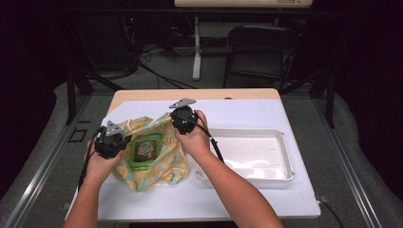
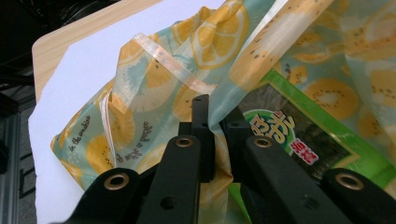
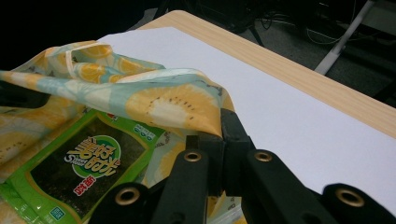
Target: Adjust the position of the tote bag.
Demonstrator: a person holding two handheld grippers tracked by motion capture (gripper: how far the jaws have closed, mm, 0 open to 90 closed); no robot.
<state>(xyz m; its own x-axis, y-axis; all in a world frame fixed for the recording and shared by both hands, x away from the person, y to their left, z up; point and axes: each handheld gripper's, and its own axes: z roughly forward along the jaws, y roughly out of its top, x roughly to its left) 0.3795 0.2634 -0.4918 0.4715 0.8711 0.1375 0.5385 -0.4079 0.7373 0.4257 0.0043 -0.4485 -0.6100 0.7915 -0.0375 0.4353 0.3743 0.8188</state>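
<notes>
A lemon-print plastic bag [image 1: 157,166] lies on the white sheet [image 1: 247,114] at the table's left half. Inside its spread mouth rests a green seaweed packet [image 1: 145,149]. My left gripper [image 1: 119,142] is shut on the bag's left edge [image 2: 217,126], the film pinched between its black jaws. My right gripper [image 1: 183,124] is shut on the bag's right edge [image 3: 205,116], lifting it in a fold. In the right gripper view the green packet [image 3: 79,172] sits just left of the jaws; in the left gripper view the packet [image 2: 299,140] lies to their right.
A clear shallow plastic tray [image 1: 280,137] sits on the table right of the bag. The wooden table edge [image 1: 199,93] runs along the far side. A black chair [image 1: 259,52] and a table leg [image 1: 196,47] stand on the floor beyond.
</notes>
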